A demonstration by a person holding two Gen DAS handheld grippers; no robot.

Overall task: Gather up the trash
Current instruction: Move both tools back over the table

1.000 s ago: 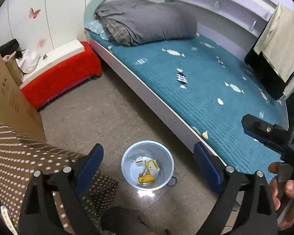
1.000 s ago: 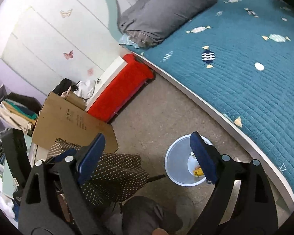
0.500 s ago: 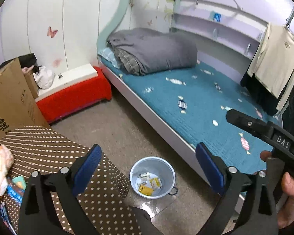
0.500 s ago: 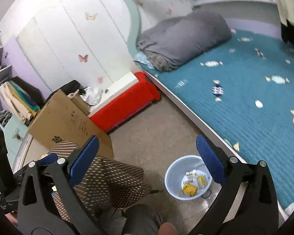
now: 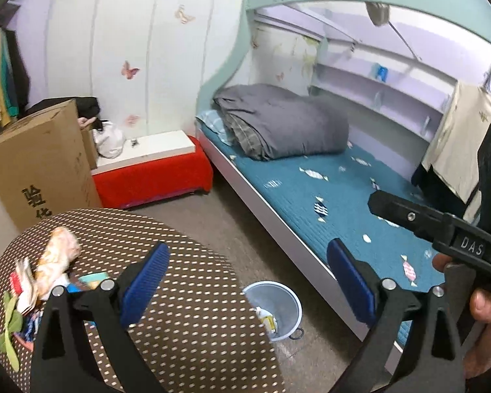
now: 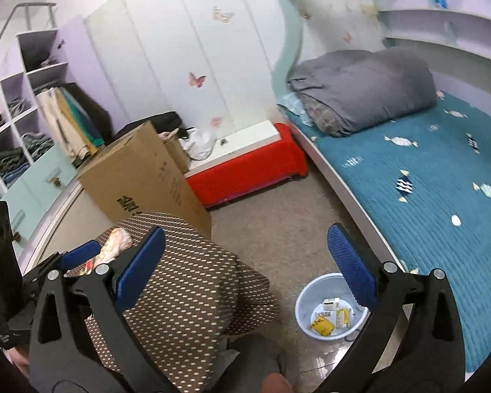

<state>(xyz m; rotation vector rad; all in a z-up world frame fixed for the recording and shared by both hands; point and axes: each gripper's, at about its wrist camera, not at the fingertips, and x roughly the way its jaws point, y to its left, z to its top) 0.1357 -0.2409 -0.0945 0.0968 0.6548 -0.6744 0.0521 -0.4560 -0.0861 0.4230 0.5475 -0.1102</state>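
The right gripper (image 6: 245, 268) stands with its blue pads spread wide and nothing between them; its jaws have just been opening to full width. The left gripper (image 5: 248, 281) is likewise spread and empty, and its own view also catches the right tool held in a hand (image 5: 484, 308) at the frame's edge. Directly below both tools sits a round table with a brown dotted cloth (image 5: 186, 311), and at its far left edge lies the remaining trash: a crumpled pale wrapper (image 5: 57, 255), some packets and a green scrap (image 5: 8, 330) bunched together. On the floor between the table and the bed (image 6: 425, 196) stands a pale blue bin (image 6: 330, 308), already holding yellow and white scraps. The next reach probably goes to the pile on the table. The risk lies in that pile: the pieces overlap, so a pinch on the wrapper could drag a neighbour off the table edge. The soft cloth may also catch in the pads and slide. The bin is low and partly hidden behind the table from the left view, so a drop from this height could miss it.
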